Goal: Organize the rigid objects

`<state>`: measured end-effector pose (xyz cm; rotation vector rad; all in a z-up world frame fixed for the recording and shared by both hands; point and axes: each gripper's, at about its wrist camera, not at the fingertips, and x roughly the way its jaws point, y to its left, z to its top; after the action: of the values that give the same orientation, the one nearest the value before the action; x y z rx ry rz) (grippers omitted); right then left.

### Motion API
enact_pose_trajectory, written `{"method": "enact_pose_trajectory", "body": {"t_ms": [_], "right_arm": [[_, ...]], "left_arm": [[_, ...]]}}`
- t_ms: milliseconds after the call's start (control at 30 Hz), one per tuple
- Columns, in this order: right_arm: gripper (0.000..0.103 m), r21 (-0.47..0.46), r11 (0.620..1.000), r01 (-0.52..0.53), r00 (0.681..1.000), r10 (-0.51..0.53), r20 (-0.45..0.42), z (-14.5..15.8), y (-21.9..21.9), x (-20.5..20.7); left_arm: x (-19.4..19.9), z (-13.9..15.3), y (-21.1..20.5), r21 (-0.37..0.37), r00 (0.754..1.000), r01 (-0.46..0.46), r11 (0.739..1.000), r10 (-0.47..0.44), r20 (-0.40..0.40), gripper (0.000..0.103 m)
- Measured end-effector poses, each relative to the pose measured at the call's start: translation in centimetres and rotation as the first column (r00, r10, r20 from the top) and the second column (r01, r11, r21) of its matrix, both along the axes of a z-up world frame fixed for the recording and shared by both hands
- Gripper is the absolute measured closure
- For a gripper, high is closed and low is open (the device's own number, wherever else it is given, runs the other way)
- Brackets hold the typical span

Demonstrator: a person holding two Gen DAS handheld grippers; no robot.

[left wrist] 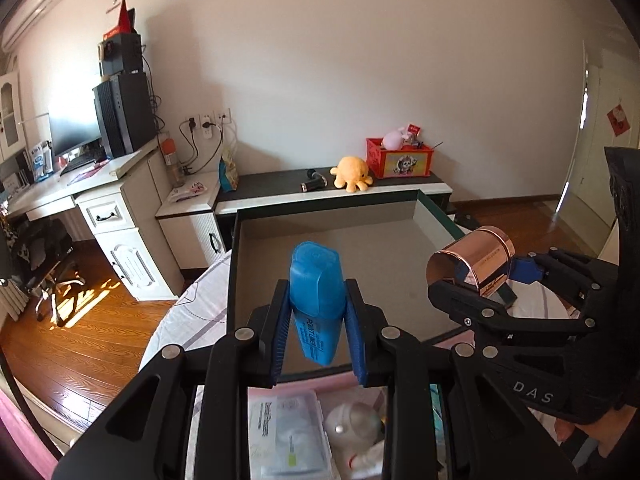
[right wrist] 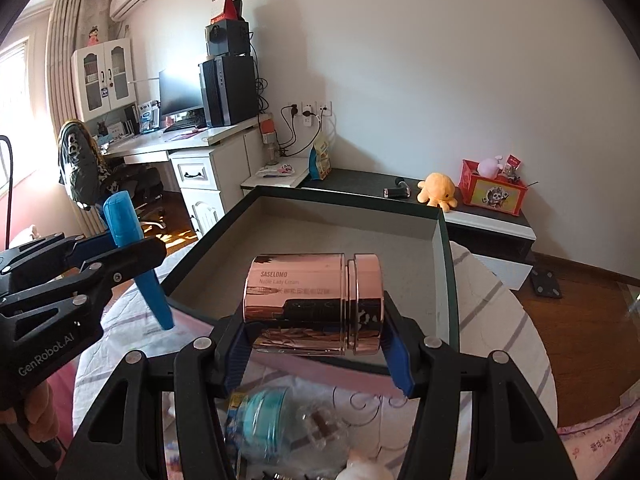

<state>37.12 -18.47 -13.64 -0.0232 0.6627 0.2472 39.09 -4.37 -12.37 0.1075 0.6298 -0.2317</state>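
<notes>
Clamped between the blue pads of the left gripper (left wrist: 318,316), a blue highlighter (left wrist: 318,300) stands nearly upright, cap end up, held over the near edge of a dark-rimmed tray (left wrist: 434,216). Its grey floor shows bare where visible. To the right, the right gripper (right wrist: 316,344) grips a rose-gold cream jar (right wrist: 316,304) lying on its side, jaws about half spread and pressed on both ends, also above the tray's near edge. Beneath both grippers, on the patterned cloth, lie a clear packet (left wrist: 286,428) and a teal-capped clear bottle (right wrist: 264,420).
</notes>
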Motion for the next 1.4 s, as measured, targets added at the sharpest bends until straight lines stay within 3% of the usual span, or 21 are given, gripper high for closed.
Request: {"method": "enact_pose_trajectory", "body": {"t_ms": [267, 400, 433, 500, 533, 600, 667, 733, 767, 867, 1067, 1400], "right_arm": [[0.044, -0.001, 1.0, 0.023, 0.983, -0.023, -0.182, -4.7, -0.3, 6.0], [0.045, 0.006, 0.999, 0.039, 0.979, -0.037, -0.202, -5.0, -0.7, 6.3], [0.044, 0.007, 0.999, 0.04, 0.98, -0.038, -0.193, -4.8, -0.8, 6.2], [0.044, 0.024, 0.998, 0.058, 0.983, -0.053, -0.177, -4.4, -0.9, 5.7], [0.044, 0.034, 0.997, 0.064, 0.983, -0.058, -0.174, -4.2, -1.2, 5.3], [0.043, 0.062, 0.995, 0.074, 0.987, -0.064, -0.149, -3.4, -1.3, 4.0], [0.034, 0.075, 0.994, 0.083, 0.992, -0.075, -0.105, -2.3, -1.5, 1.9], [0.02, 0.075, 0.993, 0.091, 0.995, -0.088, -0.047, -1.1, -1.3, -0.5], [0.02, 0.07, 0.993, 0.095, 0.995, -0.094, -0.015, -0.4, -1.1, -2.0], [0.02, 0.084, 0.991, 0.1, 0.993, -0.105, 0.06, 1.3, -0.7, -6.3], [0.017, 0.082, 0.987, 0.136, 0.974, -0.149, 0.173, 3.6, 0.5, -14.5], [0.016, 0.092, 0.98, 0.178, 0.944, -0.197, 0.265, 6.0, 0.6, -23.8]], "left_arm": [[5.6, -4.6, -1.5, 0.032, 0.984, 0.008, 0.999, -0.002, -0.179, 0.077], [5.7, -4.7, -1.7, 0.049, 0.983, -0.016, 0.999, 0.025, -0.181, 0.076], [5.5, -4.6, -1.7, 0.052, 0.984, -0.028, 0.998, 0.037, -0.176, 0.071], [5.1, -4.2, -1.1, 0.046, 0.984, -0.061, 0.997, 0.068, -0.168, 0.047], [4.6, -3.8, -0.4, 0.039, 0.985, -0.08, 0.996, 0.085, -0.153, 0.04], [2.9, -2.9, 0.4, 0.025, 0.989, -0.106, 0.994, 0.108, -0.098, 0.022], [0.4, -1.8, 1.2, 0.012, 0.993, -0.113, 0.994, 0.113, -0.038, 0.017], [-2.3, -0.8, 1.8, 0.014, 0.992, -0.127, 0.992, 0.126, 0.019, 0.007], [-3.8, -0.4, 2.1, 0.016, 0.99, -0.137, 0.991, 0.136, 0.048, 0.001], [-8.6, 0.7, 2.8, 0.006, 0.978, -0.166, 0.986, 0.164, 0.126, 0.0], [-16.3, 2.8, 4.0, -0.037, 0.967, -0.17, 0.985, 0.174, 0.187, 0.0], [-25.6, 4.9, 3.8, -0.045, 0.941, -0.169, 0.985, 0.175, 0.29, 0.0]]}}
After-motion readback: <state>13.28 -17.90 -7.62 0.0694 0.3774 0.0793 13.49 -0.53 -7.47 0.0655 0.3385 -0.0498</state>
